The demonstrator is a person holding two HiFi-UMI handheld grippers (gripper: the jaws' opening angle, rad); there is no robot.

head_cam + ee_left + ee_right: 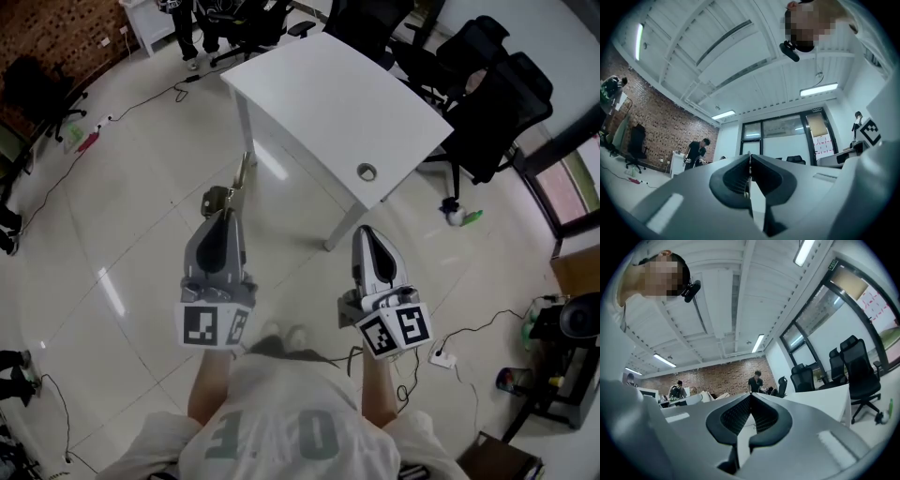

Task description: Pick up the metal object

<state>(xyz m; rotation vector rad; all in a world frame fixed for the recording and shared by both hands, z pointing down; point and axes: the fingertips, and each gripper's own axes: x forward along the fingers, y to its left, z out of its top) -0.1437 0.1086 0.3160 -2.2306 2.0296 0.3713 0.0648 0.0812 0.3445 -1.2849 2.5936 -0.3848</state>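
In the head view a thin, pale metal object point(240, 180) sticks forward out of my left gripper point(225, 210), which is shut on it and held in the air over the floor, left of the table's near leg. In the left gripper view the jaws of that gripper point(749, 157) meet, with a thin metal edge point(749, 174) pinched between them. My right gripper point(367, 231) hangs beside it, just in front of the table's near corner; it is shut with nothing in it. In the right gripper view that gripper point(751, 395) shows its jaws closed tip to tip.
A white table point(319, 103) with a round cable hole point(367, 172) stands ahead. Black office chairs point(490, 103) crowd its right side. Cables and a power strip point(441, 356) lie on the glossy floor. People stand at the far brick wall point(754, 380).
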